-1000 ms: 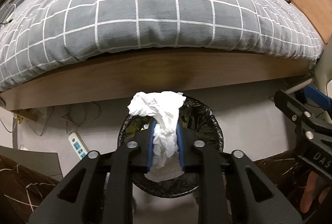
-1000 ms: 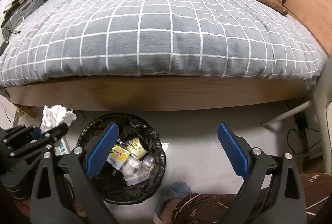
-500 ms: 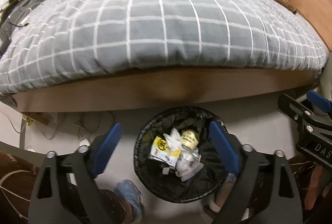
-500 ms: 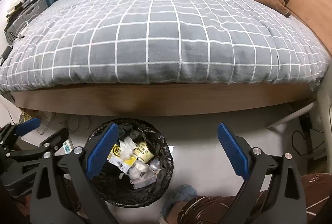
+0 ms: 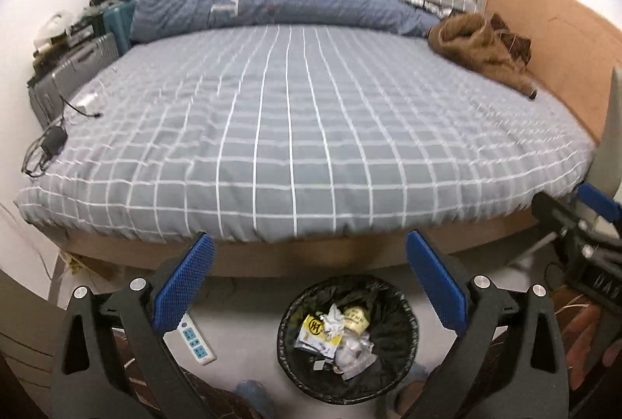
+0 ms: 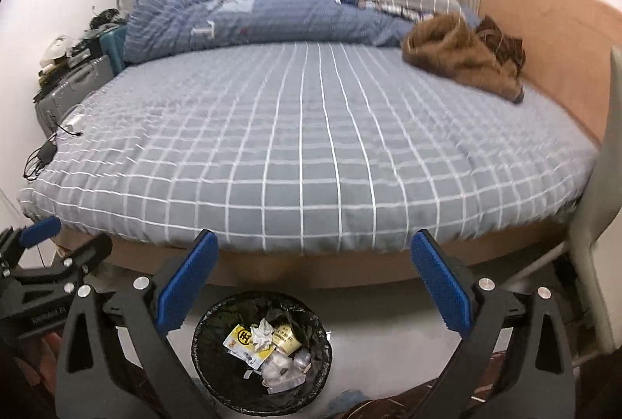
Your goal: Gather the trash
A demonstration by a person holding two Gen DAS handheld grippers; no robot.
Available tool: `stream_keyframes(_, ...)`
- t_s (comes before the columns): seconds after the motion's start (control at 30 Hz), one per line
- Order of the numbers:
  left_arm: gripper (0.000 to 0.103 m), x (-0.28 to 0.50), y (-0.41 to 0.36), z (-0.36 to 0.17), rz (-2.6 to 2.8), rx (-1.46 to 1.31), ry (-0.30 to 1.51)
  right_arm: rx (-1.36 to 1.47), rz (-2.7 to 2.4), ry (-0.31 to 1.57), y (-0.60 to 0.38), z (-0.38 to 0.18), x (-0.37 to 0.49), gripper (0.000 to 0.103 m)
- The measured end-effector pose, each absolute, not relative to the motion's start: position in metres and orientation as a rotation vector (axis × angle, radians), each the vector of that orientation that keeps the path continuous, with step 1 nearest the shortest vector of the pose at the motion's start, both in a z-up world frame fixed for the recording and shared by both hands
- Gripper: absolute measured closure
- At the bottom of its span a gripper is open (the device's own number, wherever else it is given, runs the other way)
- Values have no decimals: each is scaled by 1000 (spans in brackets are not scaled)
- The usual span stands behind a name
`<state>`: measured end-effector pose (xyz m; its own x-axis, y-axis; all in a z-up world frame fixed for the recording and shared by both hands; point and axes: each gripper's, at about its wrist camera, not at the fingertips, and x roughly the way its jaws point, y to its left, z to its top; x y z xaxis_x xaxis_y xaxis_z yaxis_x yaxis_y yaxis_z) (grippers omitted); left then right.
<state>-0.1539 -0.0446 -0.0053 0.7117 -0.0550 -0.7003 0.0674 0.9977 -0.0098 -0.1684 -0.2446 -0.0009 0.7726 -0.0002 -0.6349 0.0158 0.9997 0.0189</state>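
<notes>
Now, status as you had it:
Left gripper point(image 5: 309, 285): jaws opening wide, nothing between.
Right gripper point(image 6: 315, 283): jaws apart, empty.
Crumpled tissue point(image 5: 333, 320): inside trash bin point(image 5: 404, 364), below both claws, no clear long axis.
Nearer hand: cannot tell.
Bin: on pale floor point(image 5: 241, 306), just beside bed point(image 5: 311, 131).

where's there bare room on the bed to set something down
The wide middle of the grey checked duvet is bare, from its front edge back to the rumpled blue quilt. Crowded spots: the brown fuzzy garment at the back right, and the black charger with cables on the left edge.
</notes>
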Motion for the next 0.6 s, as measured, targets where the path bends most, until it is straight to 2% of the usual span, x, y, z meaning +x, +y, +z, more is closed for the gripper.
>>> stream_keyframes(0.23,6,-192,-44,31,-51,21,729,9,23,664,-231,22,-204,7)
stream_keyframes(0.6,6,-222,-34,42,-30,4,718,18,18,641,-229,37,-228,8)
